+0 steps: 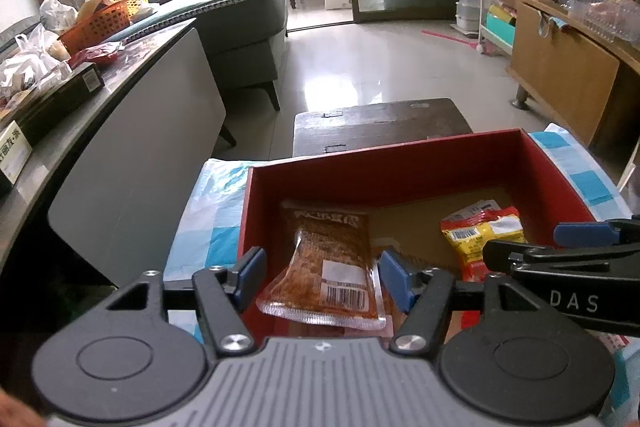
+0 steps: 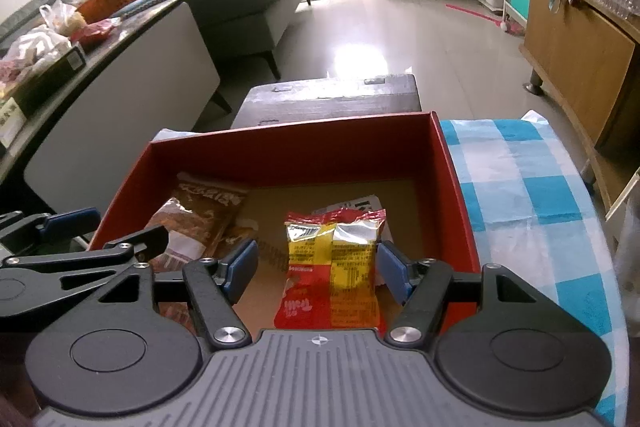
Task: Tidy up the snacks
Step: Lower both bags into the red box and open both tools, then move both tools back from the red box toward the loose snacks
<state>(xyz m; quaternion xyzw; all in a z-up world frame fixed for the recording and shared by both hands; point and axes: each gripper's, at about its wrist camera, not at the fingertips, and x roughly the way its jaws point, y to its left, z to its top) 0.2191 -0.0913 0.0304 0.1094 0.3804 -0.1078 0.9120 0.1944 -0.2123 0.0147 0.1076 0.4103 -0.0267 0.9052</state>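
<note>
Red box holds 2 packets: the brown one lies lengthwise between the left gripper's spread fingers, the yellow one between the right gripper's, neither pinched.

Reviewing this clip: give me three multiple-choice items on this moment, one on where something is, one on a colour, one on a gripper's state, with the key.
1. Where does the brown snack packet lie?
A. inside the box
B. on the checked cloth
C. on the floor

2. What colour are the box's walls?
A. green
B. red
C. white

3. How does the right gripper stand toward the yellow and red snack packet?
A. shut tight on it
B. open, packet between its pads
C. turned away from the box

Key:
1 A, it rests on the box's cardboard bottom.
2 B, all visible walls are red.
3 B, gaps show between pads and packet, which lies in the box.
</note>
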